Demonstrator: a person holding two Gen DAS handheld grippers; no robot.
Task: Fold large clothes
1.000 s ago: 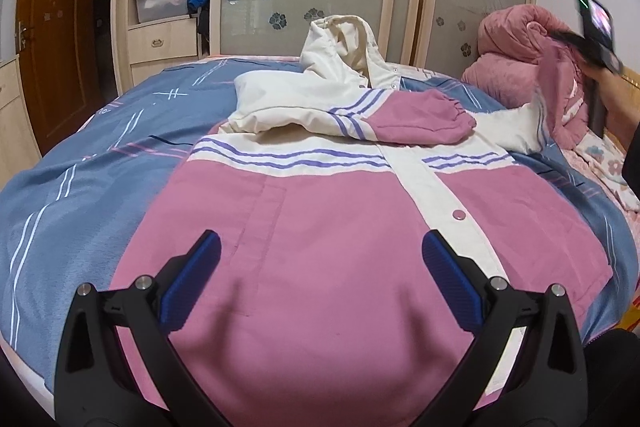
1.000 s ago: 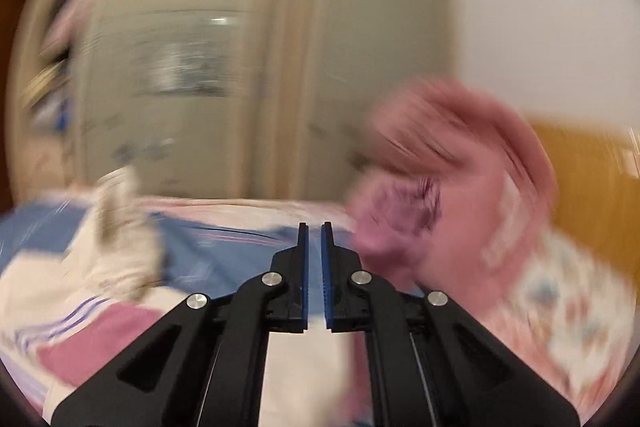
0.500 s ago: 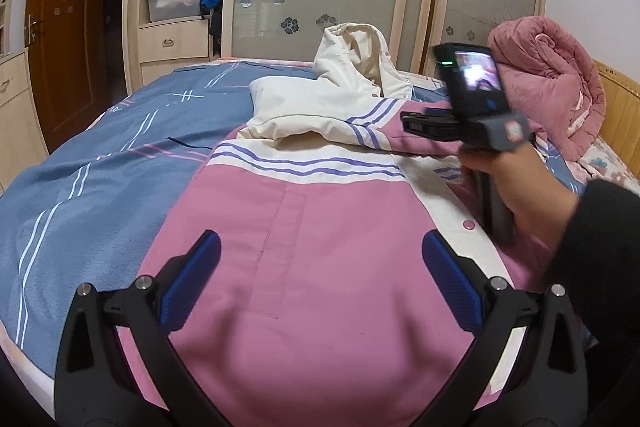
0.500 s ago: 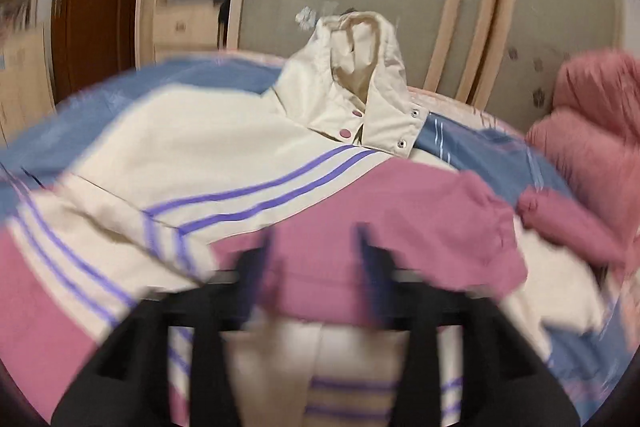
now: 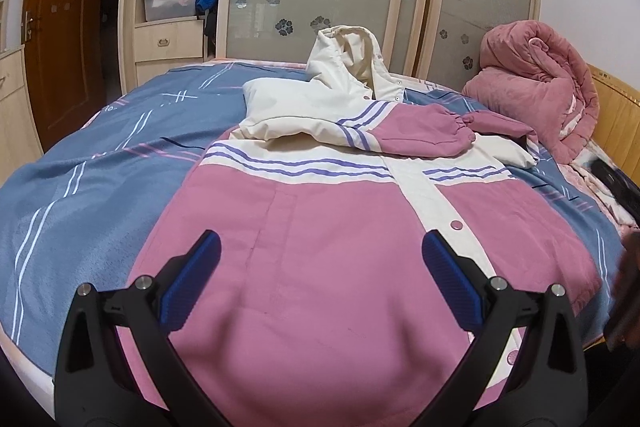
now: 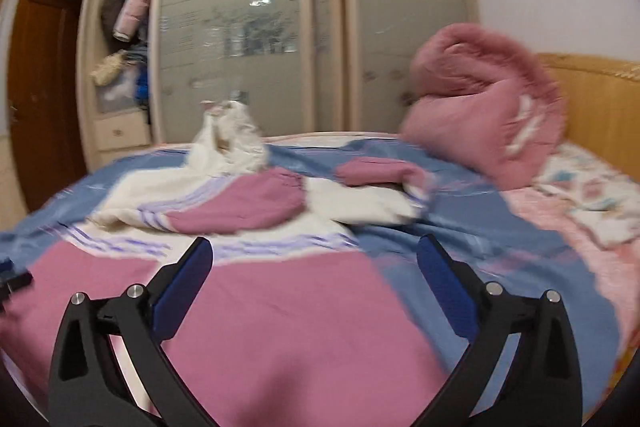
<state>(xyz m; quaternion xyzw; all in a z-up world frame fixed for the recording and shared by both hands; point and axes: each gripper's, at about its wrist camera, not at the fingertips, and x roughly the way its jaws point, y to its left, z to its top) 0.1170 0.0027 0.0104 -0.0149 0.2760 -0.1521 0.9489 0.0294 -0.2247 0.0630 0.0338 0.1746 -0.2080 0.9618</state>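
While the pink and cream jacket (image 5: 320, 247) lies flat on the blue bed cover (image 5: 80, 167), both sleeves are folded across its chest, and the cream hood (image 5: 348, 55) sticks up at the far end. The left gripper (image 5: 320, 279) hangs over the pink bottom part with its jaws wide and nothing in them. The right gripper (image 6: 314, 287) has just been opening its jaws, now wide with nothing between them. A rolled pink quilt (image 6: 488, 107) sits by the headboard.
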